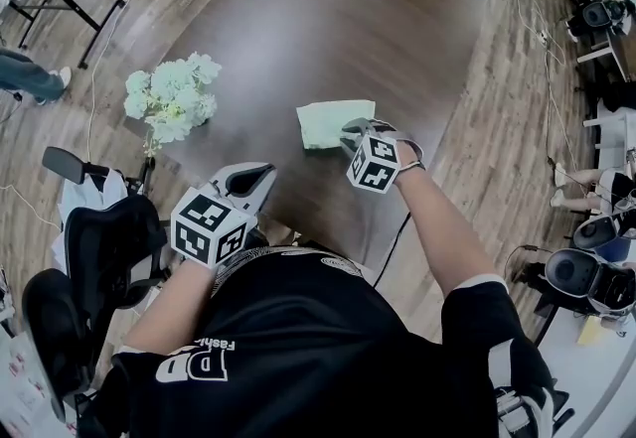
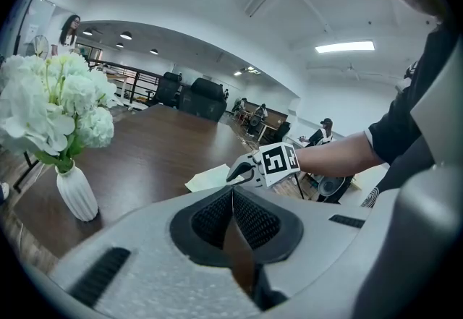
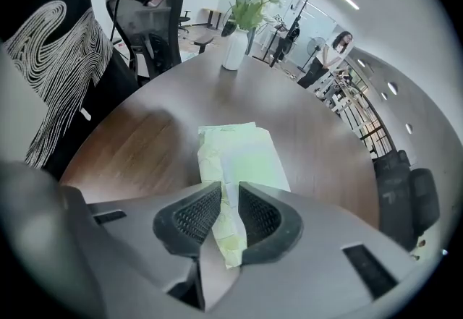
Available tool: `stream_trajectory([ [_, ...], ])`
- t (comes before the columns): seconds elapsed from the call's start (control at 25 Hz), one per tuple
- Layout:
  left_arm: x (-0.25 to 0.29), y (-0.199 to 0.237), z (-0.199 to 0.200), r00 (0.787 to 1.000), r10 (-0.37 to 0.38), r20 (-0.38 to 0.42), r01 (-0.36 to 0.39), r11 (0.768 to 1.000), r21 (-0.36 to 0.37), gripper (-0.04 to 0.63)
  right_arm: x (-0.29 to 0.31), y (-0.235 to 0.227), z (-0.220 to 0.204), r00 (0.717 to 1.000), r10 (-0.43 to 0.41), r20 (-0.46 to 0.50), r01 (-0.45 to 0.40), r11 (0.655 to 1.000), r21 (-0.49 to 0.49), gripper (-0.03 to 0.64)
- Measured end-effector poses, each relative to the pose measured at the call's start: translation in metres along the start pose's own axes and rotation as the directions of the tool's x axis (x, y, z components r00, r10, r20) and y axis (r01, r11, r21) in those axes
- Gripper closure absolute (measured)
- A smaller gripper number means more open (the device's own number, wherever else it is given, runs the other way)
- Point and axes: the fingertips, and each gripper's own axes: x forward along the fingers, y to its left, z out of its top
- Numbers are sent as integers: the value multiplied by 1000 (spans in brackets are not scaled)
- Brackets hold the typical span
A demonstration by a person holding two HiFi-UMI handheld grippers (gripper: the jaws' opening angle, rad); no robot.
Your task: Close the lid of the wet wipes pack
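Wet wipes pack (image 1: 326,123), pale green, lying flat on the dark wooden table (image 1: 348,19), towards my side of it and well apart from the vase of white flowers (image 1: 171,100) on my left. My right gripper (image 1: 350,135) points steeply down at the pack's near right edge. In the right gripper view its jaws stand only slightly apart, the ribbed pads pressing from both sides on a narrow, crinkled strip of the same pale green. I take this strip to be the lid flap (image 3: 226,223), raised off the top of the pack. A pinch at the free end seems the sensible hold: it leaves the rest of the flap loose to be steered over the opening and laid down flat. The opening itself cannot be made out, as the flap and my jaws cover that part. My left gripper (image 1: 248,181) hangs back over the near edge of the table and aims shallowly across it towards the pack, its jaws together with nothing between them. I judge it to be in reserve, placed where it could press on the pack if needed. The pack looks soft and light, so it may slide or lift with the flap, and the thin film may crease or slip from the pads. The lid is not yet closed.
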Motion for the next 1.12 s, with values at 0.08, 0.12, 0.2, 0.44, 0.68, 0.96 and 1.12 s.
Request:
stream_trajectory([
  [0.08, 2, -2, 0, 1000, -1, 0, 1, 1000, 2, 575, 0, 0, -1, 1000, 0, 6, 0, 1000, 6, 554],
  [0.12, 2, -2, 1, 1000, -1, 1, 1, 1000, 4, 575, 0, 0, -1, 1000, 0, 9, 0, 1000, 9, 554],
  [0.2, 2, -4, 3, 1000, 1, 2, -1, 1000, 8, 575, -1, -1, -1, 1000, -1, 12, 1, 1000, 14, 554],
  [0.44, 0, -15, 7, 1000, 7, 11, -7, 1000, 24, 575, -12, 0, 4, 997, -51, 58, 46, 995, 89, 555],
  [0.68, -1, -28, 6, 999, 25, 24, -26, 999, 34, 575, -60, 12, 25, 966, -136, 220, 83, 968, 236, 581],
  [0.96, -7, -50, 7, 996, 60, 71, -64, 997, 44, 575, -120, 43, 30, 913, -212, 349, 43, 900, 433, 588],
  [1.12, -14, -60, 1, 990, 91, 105, -95, 995, 37, 575, -149, 57, 28, 862, -257, 437, -42, 823, 567, 592],
])
